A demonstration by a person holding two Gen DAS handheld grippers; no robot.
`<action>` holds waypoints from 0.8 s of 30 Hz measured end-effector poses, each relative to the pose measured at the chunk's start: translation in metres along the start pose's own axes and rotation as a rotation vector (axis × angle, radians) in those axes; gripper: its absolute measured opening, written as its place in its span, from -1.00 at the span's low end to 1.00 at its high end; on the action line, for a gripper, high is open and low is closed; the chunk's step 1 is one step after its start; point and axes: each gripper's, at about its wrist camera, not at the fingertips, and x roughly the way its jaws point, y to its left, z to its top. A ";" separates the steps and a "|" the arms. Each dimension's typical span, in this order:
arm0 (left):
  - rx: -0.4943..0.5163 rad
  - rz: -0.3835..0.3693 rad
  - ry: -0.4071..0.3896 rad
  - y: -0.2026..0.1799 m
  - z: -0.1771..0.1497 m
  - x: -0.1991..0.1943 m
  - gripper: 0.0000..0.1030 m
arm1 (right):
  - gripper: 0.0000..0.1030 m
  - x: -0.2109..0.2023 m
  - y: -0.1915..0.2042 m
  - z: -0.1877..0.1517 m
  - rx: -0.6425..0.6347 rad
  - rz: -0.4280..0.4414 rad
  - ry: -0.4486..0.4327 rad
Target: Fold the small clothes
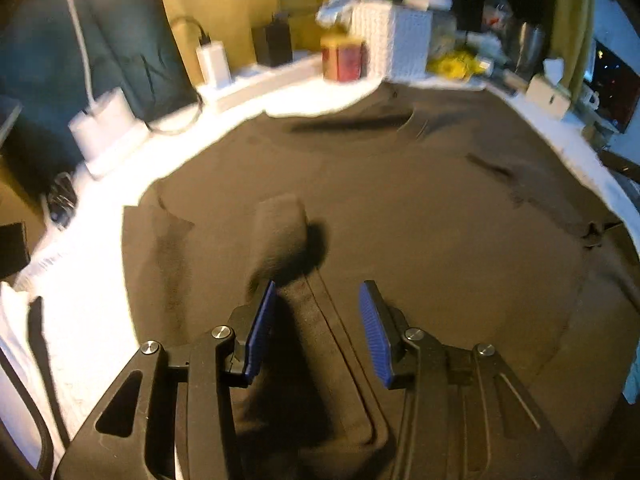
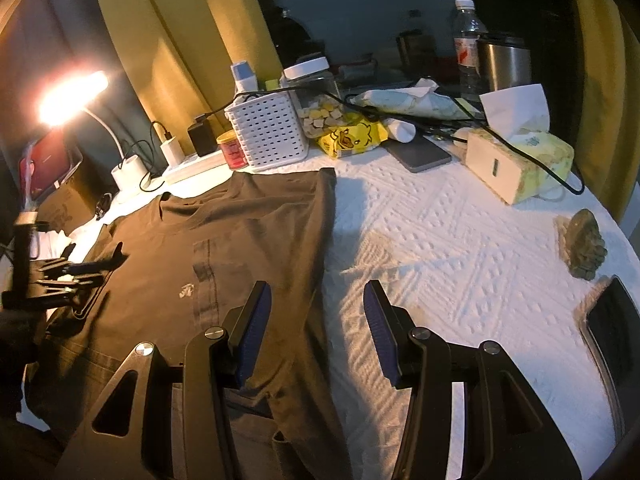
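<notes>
A dark brown T-shirt (image 1: 400, 220) lies spread flat on the white tablecloth (image 2: 440, 240), its collar towards the far clutter. In the right wrist view the T-shirt (image 2: 240, 240) fills the left half of the table. My left gripper (image 1: 318, 292) hovers low over the shirt with its blue pads apart. A raised bump of cloth (image 1: 280, 232) stands just ahead of its left pad, and nothing is pinched. The left gripper (image 2: 80, 272) also shows at the shirt's left side. My right gripper (image 2: 316, 292) stands open over the shirt's right edge, holding nothing.
Along the far edge stand a white perforated basket (image 2: 268, 136), a red tin (image 2: 232, 150), a tissue box (image 2: 520, 164), a phone (image 2: 420, 154), a water bottle (image 2: 466, 40) and a lit lamp (image 2: 72, 96). A dark lumpy object (image 2: 586, 246) sits at right.
</notes>
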 end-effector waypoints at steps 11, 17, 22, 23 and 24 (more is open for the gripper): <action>-0.002 -0.004 -0.037 0.010 -0.002 0.001 -0.97 | -0.01 0.010 -0.005 0.002 0.013 -0.003 0.017; 0.012 -0.106 -0.058 -0.008 0.002 -0.005 -0.97 | -0.01 0.010 -0.003 0.004 0.011 -0.006 0.013; 0.042 -0.077 -0.031 -0.021 0.001 -0.001 -0.93 | -0.01 0.010 0.003 0.004 0.003 0.000 0.015; 0.039 -0.070 -0.031 -0.020 0.001 -0.002 -0.89 | -0.01 0.009 0.005 0.003 -0.001 0.001 0.017; 0.034 -0.065 -0.034 -0.020 0.001 -0.003 -0.87 | -0.01 0.009 0.006 0.003 -0.002 0.001 0.017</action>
